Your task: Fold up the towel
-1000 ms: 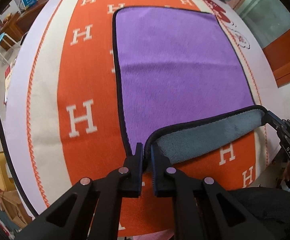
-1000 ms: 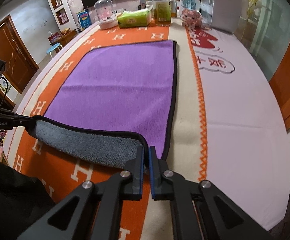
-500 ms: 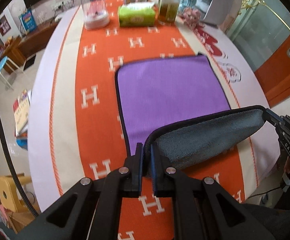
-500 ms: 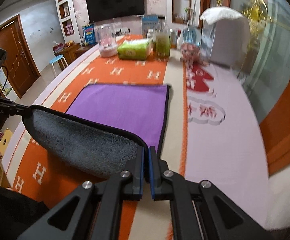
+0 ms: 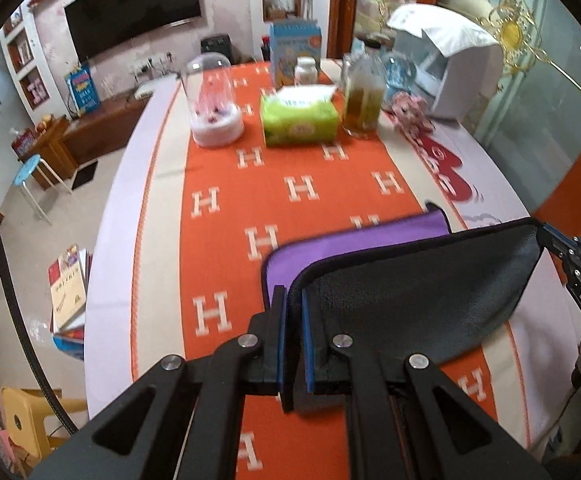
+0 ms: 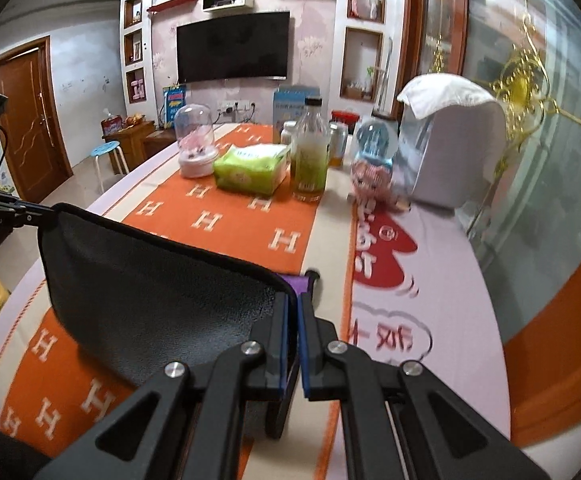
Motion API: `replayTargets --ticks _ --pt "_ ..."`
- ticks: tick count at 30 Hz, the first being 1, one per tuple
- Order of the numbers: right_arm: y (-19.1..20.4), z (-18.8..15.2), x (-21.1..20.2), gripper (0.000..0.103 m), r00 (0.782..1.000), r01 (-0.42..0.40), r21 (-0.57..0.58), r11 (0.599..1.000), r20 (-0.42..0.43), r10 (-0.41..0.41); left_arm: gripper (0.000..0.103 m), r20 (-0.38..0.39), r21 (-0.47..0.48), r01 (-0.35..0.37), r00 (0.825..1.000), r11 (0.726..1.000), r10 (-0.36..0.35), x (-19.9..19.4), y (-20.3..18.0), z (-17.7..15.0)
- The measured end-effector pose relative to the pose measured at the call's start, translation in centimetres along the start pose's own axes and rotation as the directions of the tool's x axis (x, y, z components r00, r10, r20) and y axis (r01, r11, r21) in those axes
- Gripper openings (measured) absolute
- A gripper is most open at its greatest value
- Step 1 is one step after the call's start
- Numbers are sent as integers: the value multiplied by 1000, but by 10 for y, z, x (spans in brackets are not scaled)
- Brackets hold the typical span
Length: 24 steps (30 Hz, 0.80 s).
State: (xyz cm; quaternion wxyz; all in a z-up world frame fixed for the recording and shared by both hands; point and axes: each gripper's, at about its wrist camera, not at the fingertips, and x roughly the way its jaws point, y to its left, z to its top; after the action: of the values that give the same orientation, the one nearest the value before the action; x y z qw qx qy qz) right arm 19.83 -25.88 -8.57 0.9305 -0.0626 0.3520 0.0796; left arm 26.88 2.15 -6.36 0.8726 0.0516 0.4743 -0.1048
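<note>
Lifting near edge of towel (image 5: 410, 308) | left gripper (image 5: 294, 340) and right gripper (image 6: 293, 344) each pinching a corner | far edge lying ahead on table (image 5: 158, 200).

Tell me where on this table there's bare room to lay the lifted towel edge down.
Bare orange runner lies between the towel held up by the left gripper and right gripper, and the far clutter. Crowded: dome, tissue pack, jar.
</note>
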Motion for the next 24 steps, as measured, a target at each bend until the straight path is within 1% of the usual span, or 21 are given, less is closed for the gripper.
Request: replayTargets --ticks 5,7,10,14,18,22,23,24 --pt "8 4 29 4 996 68 -68 995 56 -64 5 34 -46 -29 999 999 31 31 6 7" --pt "11 4 41 4 994 85 -91 992 73 -78 5 46 -66 -38 998 997 41 43 10 8" --pt "14 2 59 4 991 110 -116 987 85 -101 5 51 -90 -44 997 995 49 64 13 9" --pt "14 -3 83 4 990 130 -127 983 76 -121 5 54 -107 -59 996 993 65 89 14 8" --pt "12 -9 99 4 990 131 -102 986 60 -126 7 49 -144 -51 997 988 59 108 17 8" --pt "7 -15 115 6 992 126 -58 990 18 -125 8 21 -176 -47 998 983 51 124 18 7" --pt "8 -16 119 6 992 124 -51 991 13 -124 9 16 -182 -48 999 982 52 126 19 7" --pt "8 -17 120 6 992 124 -46 991 10 -124 13 11 -189 -54 998 980 57 129 19 7"
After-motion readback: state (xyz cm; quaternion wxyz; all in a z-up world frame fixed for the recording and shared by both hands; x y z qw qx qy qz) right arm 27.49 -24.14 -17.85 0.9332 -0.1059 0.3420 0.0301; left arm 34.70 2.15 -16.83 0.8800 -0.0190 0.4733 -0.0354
